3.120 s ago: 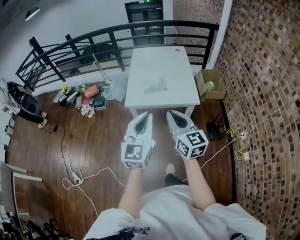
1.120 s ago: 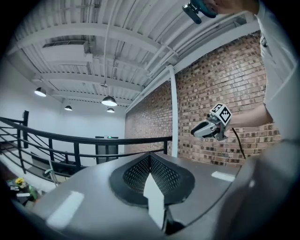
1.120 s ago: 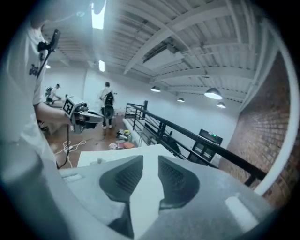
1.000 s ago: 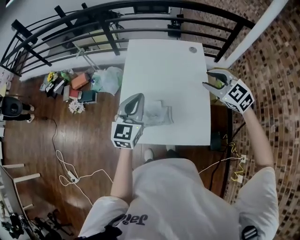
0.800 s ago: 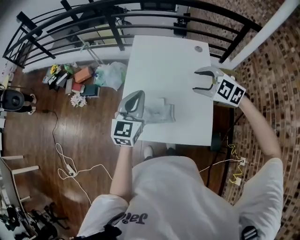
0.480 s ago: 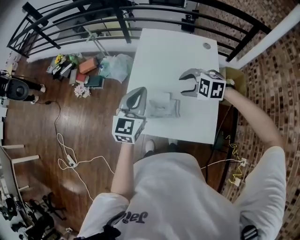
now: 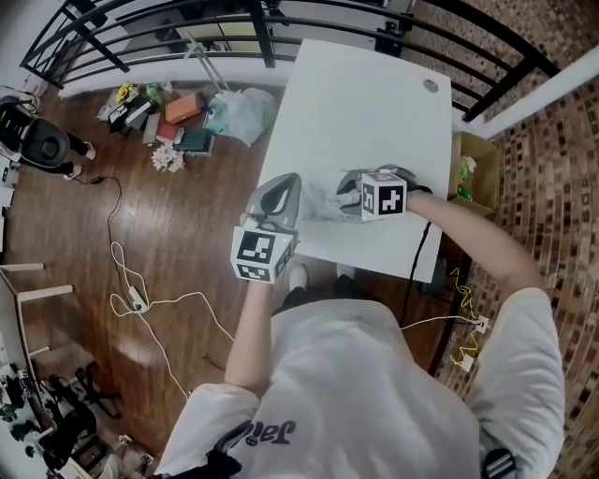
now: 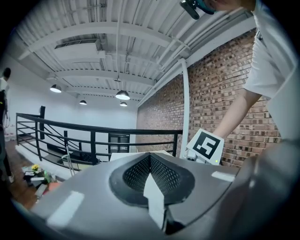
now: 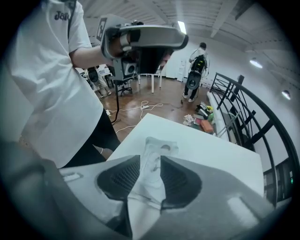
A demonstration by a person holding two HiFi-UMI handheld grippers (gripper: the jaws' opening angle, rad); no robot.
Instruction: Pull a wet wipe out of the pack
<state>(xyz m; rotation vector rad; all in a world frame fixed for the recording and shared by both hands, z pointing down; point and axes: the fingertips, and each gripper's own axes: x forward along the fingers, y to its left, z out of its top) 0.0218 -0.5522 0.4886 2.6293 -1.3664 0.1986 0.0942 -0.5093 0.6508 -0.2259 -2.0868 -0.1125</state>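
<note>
Head view: person in white shirt (image 7: 374, 393) is standing at the lower edge of a white table (image 7: 374, 103), which is filling the upper centre of frame. Pack (image 7: 321, 185) is lying on the table near that lower edge, between the two claws.

L gripper (image 7: 288, 180) is sitting at the pack's left side, tip right by its edge; can't tell whether it is touching. In L gripper view its jaws (image 8: 150, 157) are meeting at the tips, i.e. clenched. A pale wedge is showing in the gap behind the tips; can't tell what it is. R gripper's marker cube (image 8: 206, 145) is showing right of centre, brick wall behind it.

R gripper (image 7: 343, 192) is angling steeply down onto the pack from the right, marker cube facing up. In R gripper view (image 9: 151, 158) the jaws have just been closing. The crumpled clear pack (image 9: 159, 152) is filling the gap between the pads and its sides are looking pinched in there, widening past the tips. So the claw is grasping the pack. Pack's far end is resting on the table (image 9: 211, 145).

Surroundings: black railing (image 7: 187, 28) is running across the top, wood floor (image 7: 140, 187) at left with cables (image 7: 140, 299), cardboard box (image 7: 468, 173) at right of table.
</note>
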